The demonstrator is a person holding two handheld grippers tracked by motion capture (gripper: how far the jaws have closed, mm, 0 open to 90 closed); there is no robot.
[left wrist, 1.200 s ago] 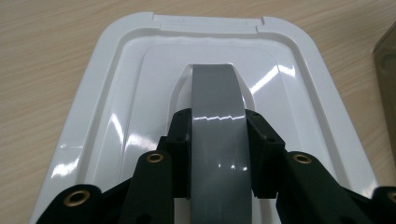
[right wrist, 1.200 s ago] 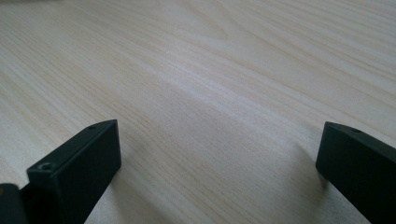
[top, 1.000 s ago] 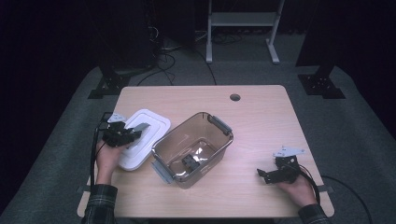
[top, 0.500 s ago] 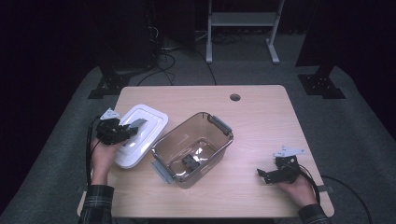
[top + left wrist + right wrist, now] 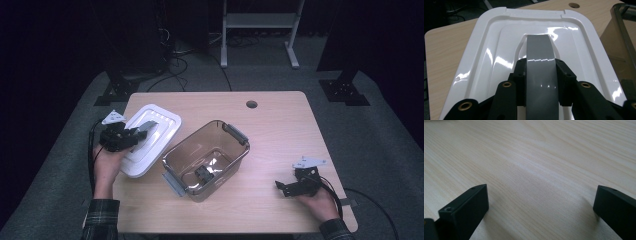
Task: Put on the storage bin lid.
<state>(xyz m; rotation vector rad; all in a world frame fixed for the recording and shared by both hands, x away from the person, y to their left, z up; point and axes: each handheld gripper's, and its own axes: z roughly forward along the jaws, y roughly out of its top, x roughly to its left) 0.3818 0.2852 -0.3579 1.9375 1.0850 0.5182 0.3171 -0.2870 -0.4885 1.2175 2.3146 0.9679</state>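
A light wooden table with rounded corners (image 5: 280, 125) stands on grey carpet floor (image 5: 385, 130), lit from above while the room behind sinks into darkness. Well beyond the grippers, near the table's far edge, sits a small round cable hole (image 5: 251, 104). Further back stands a white metal frame with two feet (image 5: 257, 22), and black cables (image 5: 175, 60) trail across the carpet. Black stand bases (image 5: 345, 90) rest on the floor at both far corners of the table.

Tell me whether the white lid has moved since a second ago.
Yes. The white lid, clamped by the left tongs, has shifted up and away from the person, judged against the brown container.
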